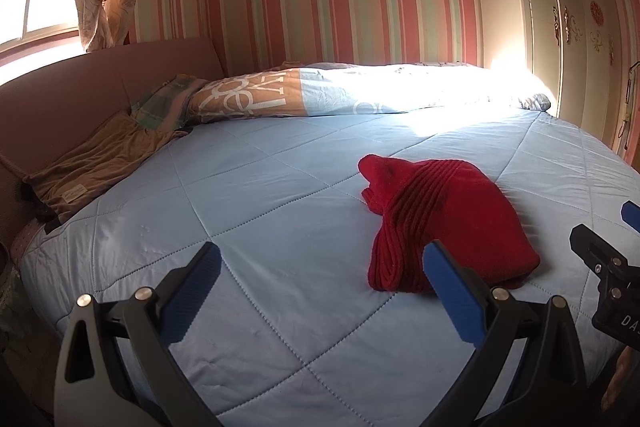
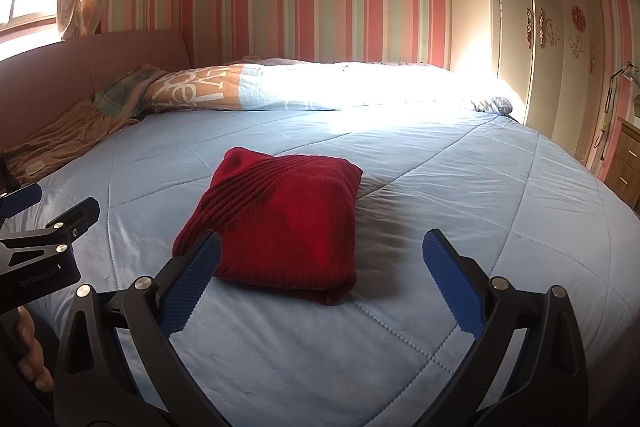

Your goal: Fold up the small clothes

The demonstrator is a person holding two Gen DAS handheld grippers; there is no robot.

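A red knitted garment [image 1: 444, 223] [image 2: 280, 219] lies folded into a compact bundle on the light blue quilt [image 1: 248, 195] [image 2: 460, 187]. My left gripper [image 1: 322, 267] is open just above the quilt; its right finger overlaps the bundle's near left edge in view, with nothing between the pads. My right gripper [image 2: 322, 263] is open too, close in front of the bundle, and its left finger overlaps the near left corner in view. Each gripper shows at the edge of the other's view: the right one [image 1: 604, 259], the left one [image 2: 44, 231].
A patterned duvet [image 1: 360, 91] [image 2: 320, 87] lies rolled along the far side under bright sunlight. A brown cloth [image 1: 96, 163] and a checked pillow [image 1: 168, 103] rest by the pink headboard [image 1: 80, 91]. A cream wardrobe [image 2: 540, 27] and a wooden drawer unit [image 2: 626, 163] stand to the right.
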